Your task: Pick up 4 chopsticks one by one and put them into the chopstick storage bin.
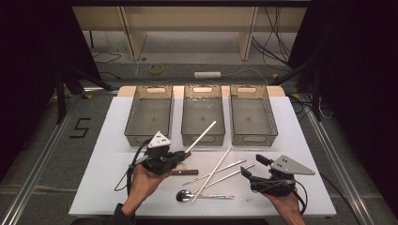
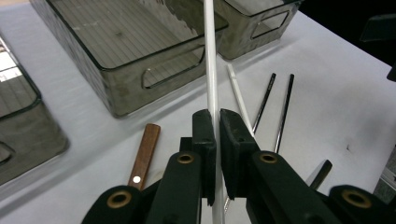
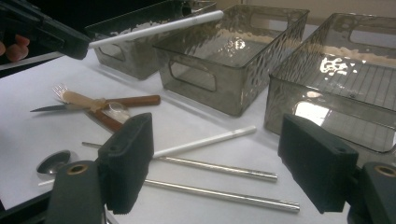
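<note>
1. The left claw [image 2: 217, 122] is clamped on a white chopstick [image 2: 209, 56], gripping it near its lower end; the stick juts up and forward, lifted off the worktop [image 1: 117, 154].
2. From above, the stick's free tip hangs over the near wall of the middle bin [image 1: 202, 133] of three smoky plastic bins.
3. I'd say the step in hand is carrying this stick to a bin. The next move calls for swinging it fully over the bin, lining it up lengthwise, and letting go.
4. The right claw [image 3: 224, 163] stands wide apart, gripping nothing, hovering over the near right of the worktop.
5. Below it lie a second white chopstick [image 3: 205, 141], two metal chopsticks [image 3: 219, 182], a spoon [image 3: 53, 162] and wooden-handled cutlery [image 3: 130, 101], awaiting sorting.
</note>
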`<state>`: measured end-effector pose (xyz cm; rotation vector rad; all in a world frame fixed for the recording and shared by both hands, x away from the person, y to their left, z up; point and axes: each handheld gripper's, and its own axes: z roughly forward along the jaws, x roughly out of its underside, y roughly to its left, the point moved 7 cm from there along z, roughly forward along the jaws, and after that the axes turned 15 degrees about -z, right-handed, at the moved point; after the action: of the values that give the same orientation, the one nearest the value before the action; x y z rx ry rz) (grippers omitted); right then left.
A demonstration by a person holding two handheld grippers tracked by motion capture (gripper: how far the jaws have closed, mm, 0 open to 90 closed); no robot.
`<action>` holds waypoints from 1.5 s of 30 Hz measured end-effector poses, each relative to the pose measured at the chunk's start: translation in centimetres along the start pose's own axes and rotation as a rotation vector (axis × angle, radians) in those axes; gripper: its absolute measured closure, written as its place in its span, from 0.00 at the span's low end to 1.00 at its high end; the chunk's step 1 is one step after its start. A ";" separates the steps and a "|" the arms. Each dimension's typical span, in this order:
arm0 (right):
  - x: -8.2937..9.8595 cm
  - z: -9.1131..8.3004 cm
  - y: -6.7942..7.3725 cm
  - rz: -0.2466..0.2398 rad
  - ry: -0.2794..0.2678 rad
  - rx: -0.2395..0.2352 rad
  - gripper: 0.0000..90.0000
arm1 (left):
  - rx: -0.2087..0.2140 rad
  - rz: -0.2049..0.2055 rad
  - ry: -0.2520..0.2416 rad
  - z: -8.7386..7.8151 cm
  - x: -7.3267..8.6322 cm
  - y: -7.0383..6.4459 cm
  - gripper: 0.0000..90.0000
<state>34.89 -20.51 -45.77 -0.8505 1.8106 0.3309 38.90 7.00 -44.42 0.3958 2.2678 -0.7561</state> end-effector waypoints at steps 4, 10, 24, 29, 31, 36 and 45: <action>0.1 0.1 0.0 0.004 0.001 -0.003 0.31 | -0.008 -0.006 -0.010 -0.4 -0.5 0.7 0.94; 0.1 0.1 0.0 0.001 0.002 -0.004 0.31 | -0.011 -0.027 -0.031 -1.0 -1.2 1.4 0.94; 0.2 0.1 0.0 0.004 0.007 -0.003 0.31 | -0.077 -0.077 -0.104 -2.4 -3.7 5.5 0.94; 0.2 0.1 -0.1 0.008 0.008 -0.004 0.31 | -0.117 -0.100 -0.126 -2.6 -5.1 8.0 0.94; 0.3 0.1 -0.1 0.009 0.008 -0.005 0.31 | -0.131 -0.115 -0.135 -2.6 -5.6 8.9 0.94; 0.3 0.2 -0.1 0.012 0.011 -0.006 0.31 | -0.165 -0.138 -0.145 -2.2 -6.7 11.2 0.94; 0.3 0.2 -0.1 0.013 0.011 -0.009 0.31 | -0.207 -0.166 -0.148 -1.4 -8.2 14.8 0.94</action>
<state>35.02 -20.61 -46.12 -0.8488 1.8267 0.3438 50.97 18.95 -43.76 0.0523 2.2294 -0.6029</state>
